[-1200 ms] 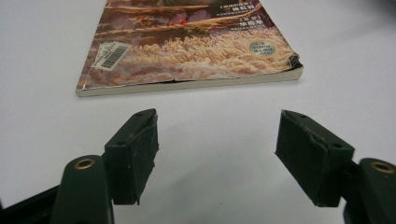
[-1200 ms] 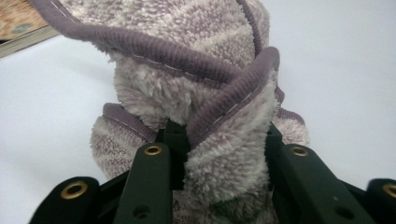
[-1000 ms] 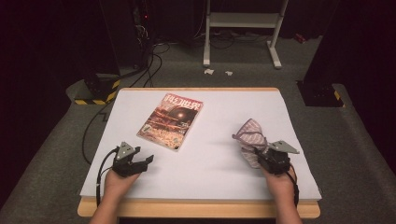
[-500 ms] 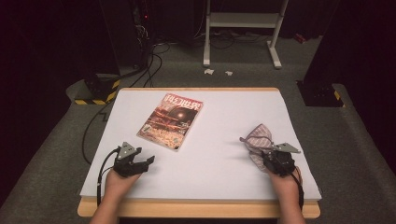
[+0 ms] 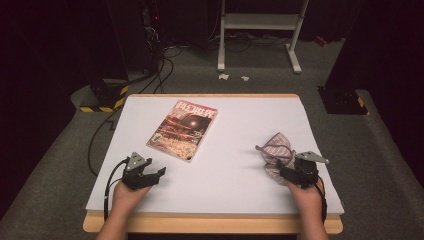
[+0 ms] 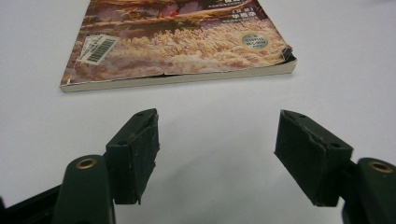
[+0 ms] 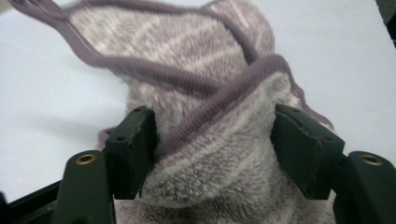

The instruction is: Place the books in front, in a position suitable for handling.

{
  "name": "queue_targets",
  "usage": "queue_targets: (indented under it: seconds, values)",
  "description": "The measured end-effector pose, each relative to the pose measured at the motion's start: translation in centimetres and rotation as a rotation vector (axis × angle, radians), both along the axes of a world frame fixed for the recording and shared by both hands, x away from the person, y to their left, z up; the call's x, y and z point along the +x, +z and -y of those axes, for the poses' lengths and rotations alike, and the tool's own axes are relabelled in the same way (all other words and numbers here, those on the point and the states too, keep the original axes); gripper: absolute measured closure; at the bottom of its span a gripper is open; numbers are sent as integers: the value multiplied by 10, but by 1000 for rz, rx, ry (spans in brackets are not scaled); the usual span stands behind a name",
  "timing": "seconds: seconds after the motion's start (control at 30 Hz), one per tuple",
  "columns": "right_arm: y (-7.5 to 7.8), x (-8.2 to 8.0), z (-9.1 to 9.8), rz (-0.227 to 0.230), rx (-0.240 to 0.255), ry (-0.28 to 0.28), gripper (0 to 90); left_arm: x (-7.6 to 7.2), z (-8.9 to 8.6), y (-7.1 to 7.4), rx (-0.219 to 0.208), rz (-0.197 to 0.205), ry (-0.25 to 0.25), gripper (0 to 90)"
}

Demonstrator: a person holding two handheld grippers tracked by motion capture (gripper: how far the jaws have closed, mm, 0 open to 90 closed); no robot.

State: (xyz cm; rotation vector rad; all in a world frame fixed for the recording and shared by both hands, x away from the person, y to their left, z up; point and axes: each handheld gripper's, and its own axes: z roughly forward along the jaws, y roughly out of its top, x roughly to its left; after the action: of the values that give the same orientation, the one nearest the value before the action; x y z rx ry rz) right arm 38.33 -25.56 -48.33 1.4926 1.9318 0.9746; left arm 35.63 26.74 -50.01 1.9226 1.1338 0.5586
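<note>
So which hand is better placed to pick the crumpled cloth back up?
Right. The right gripper sits at the cloth, its jaws just opened, with the fabric bunched between them in the right gripper view. The left gripper rests open near the magazine, far across the table.

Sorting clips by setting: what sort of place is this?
Probably a lab or recording studio: a white-topped table ringed by dark curtains, cables trailing over grey carpet, and a white stand behind.
</note>
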Motion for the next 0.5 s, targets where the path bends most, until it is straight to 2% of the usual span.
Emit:
queue_targets:
  seconds: [0.13,0.23,0.5]
  values:
    - [7,-3,-1,21,18,4,294,0,0,0,-1,-1,-2,305]
    - [16,-7,-5,57,19,17,287,0,0,0,-2,-5,-2,305]
    - [38,-19,-24,141,29,83,295,0,0,1,-13,-13,4,309]
